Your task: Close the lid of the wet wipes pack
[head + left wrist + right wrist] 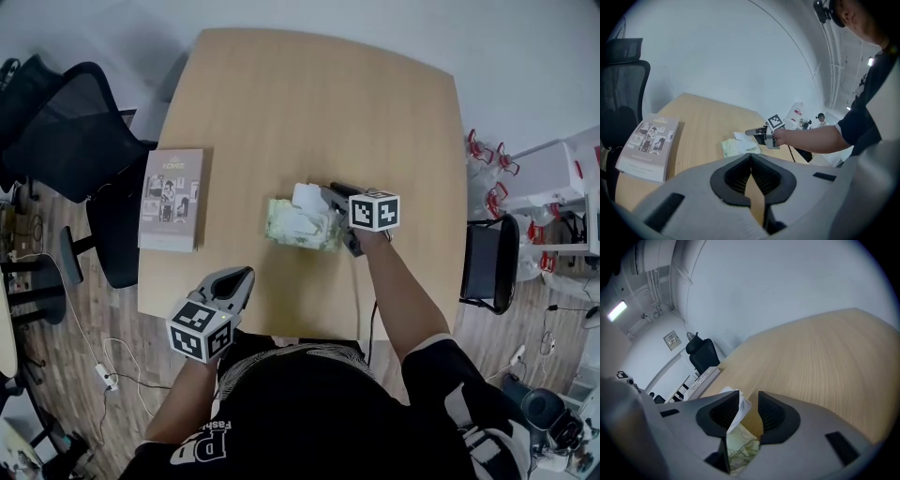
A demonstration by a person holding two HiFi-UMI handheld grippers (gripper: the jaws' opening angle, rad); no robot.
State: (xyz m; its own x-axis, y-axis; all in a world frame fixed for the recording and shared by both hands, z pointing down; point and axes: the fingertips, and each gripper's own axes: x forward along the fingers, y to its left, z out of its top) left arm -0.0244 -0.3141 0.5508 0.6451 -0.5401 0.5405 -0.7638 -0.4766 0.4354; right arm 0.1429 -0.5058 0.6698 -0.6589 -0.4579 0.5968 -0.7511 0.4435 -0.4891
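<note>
The wet wipes pack [300, 227], pale green with a leaf print, lies near the middle of the wooden table [281, 103]. Its white lid [307, 195] stands raised at the pack's far end. My right gripper [330, 193] is at the pack's right side, level with the lid. In the right gripper view its jaws [749, 401] stand open, with the white lid [737, 405] in the gap by the left jaw and the pack [740, 448] below. My left gripper [246, 275] hovers over the table's near edge, shut and empty [751, 157], well short of the pack [739, 147].
A grey booklet [172, 199] lies at the table's left edge. Black office chairs [66, 131] stand left of the table and another black chair [489, 262] at its right. A white rack [562, 187] with red parts stands far right.
</note>
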